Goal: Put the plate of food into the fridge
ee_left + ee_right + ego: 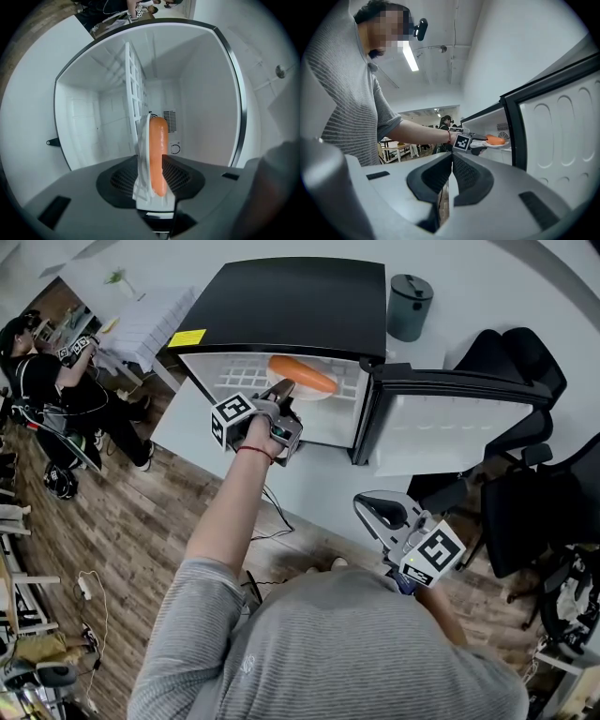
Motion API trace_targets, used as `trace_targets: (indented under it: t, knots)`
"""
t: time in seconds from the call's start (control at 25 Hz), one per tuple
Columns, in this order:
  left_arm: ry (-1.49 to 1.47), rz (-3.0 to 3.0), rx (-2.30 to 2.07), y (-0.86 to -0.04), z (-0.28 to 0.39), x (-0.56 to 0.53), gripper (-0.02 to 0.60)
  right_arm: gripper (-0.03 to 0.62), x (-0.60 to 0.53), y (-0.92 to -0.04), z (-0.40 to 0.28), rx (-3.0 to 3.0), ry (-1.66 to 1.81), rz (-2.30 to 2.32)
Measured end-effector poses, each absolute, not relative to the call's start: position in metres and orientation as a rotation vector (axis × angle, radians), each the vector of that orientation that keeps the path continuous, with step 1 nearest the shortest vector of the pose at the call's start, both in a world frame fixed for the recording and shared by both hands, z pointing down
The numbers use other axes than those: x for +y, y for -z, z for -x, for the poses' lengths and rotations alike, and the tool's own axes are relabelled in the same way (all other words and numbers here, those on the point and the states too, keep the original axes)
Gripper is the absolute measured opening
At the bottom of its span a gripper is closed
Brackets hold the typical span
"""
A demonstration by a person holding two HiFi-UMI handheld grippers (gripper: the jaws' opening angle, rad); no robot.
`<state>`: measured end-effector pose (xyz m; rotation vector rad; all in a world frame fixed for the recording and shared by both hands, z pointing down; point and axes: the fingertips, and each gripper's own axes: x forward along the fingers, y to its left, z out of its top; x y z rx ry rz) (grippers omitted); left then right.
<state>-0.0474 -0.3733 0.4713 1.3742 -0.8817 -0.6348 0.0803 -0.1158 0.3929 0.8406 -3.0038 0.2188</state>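
The plate (312,393) with its sausage (302,374) lies inside the open fridge (291,306), flat on the wire shelf (234,371). The left gripper (283,390) reaches in at the plate's near rim. Its jaws stand wide, with the rim between them but not pinched. The right gripper (370,509) hangs well back, in front of the swung-out door (450,427) — jaws pressed together, holding nothing.
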Motion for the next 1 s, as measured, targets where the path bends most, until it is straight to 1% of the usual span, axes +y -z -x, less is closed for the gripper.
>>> trace_targets:
  t: [0.36, 0.76, 0.8, 0.84, 0.88, 0.92, 1.0]
  knots:
    - [0.629, -1.396, -0.894, -0.47, 0.055, -0.363, 0.149, 0.014, -0.116, -0.396, -0.079, -2.998, -0.223, -0.832]
    - [0.53, -1.561, -0.952, -0.453, 0.069, -0.321, 0.145, 0.014, -0.146, -0.395, -0.086, -2.959, -0.158, -0.931]
    - [0.511, -1.603, -0.973, -0.449, 0.072, -0.316, 0.137, 0.014, -0.15, -0.394, -0.086, -2.957, -0.148, -0.941]
    - [0.487, -1.648, -0.995, -0.445, 0.075, -0.309, 0.072, 0.014, -0.154, -0.393, -0.086, -2.956, -0.138, -0.948]
    - [0.462, -1.694, -1.013, -0.441, 0.077, -0.302, 0.027, 0.014, -0.157, -0.392, -0.086, -2.955, -0.13, -0.954]
    - [0.437, -1.74, -1.023, -0.437, 0.078, -0.295, 0.011, 0.014, -0.16, -0.391, -0.086, -2.957, -0.124, -0.959]
    - [0.4, -1.829, -1.026, -0.426, 0.077, -0.281, 0.011, 0.014, -0.163, -0.39, -0.084, -2.962, -0.117, -0.96]
